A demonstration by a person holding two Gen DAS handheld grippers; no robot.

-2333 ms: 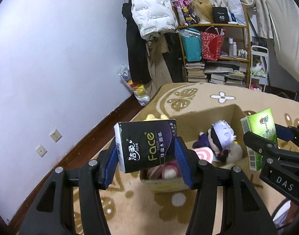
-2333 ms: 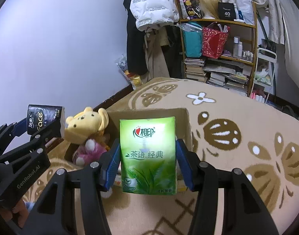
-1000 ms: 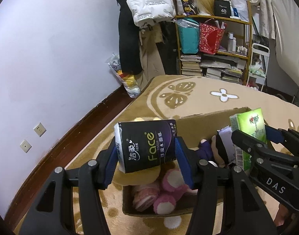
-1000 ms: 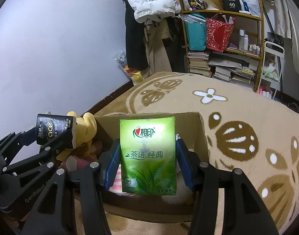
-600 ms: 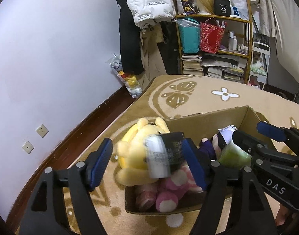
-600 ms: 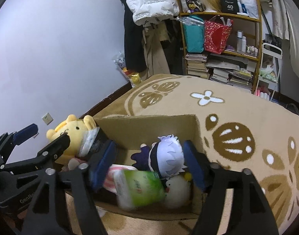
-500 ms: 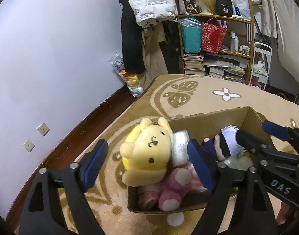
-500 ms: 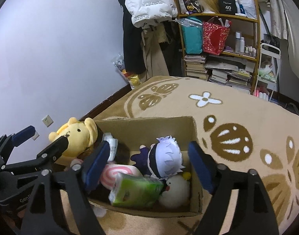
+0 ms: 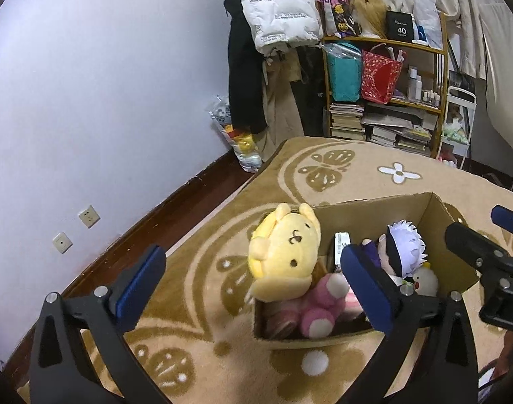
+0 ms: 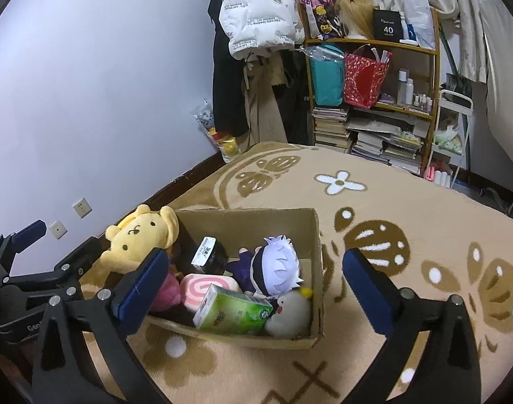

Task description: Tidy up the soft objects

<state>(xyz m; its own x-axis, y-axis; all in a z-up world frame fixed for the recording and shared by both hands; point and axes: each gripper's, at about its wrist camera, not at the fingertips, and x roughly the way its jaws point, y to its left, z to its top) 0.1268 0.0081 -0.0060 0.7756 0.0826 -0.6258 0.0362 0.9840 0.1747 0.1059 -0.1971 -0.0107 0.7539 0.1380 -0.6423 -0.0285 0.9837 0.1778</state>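
Behind the cardboard box point(image 10: 318, 269), a black carton point(image 10: 387, 25) reads "40".

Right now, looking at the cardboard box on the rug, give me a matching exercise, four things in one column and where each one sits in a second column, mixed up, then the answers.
Things:
1. yellow plush
2. green tissue pack
3. black tissue pack
4. white-haired doll

Places in the cardboard box:
A. lying on its side at the near wall, beside the grey bird plush
B. propped over the far-left corner, head above the rim
C. in the middle, toward the right wall
D. standing on end just right of the yellow plush

Pairs: 1-B, 2-A, 3-D, 4-C
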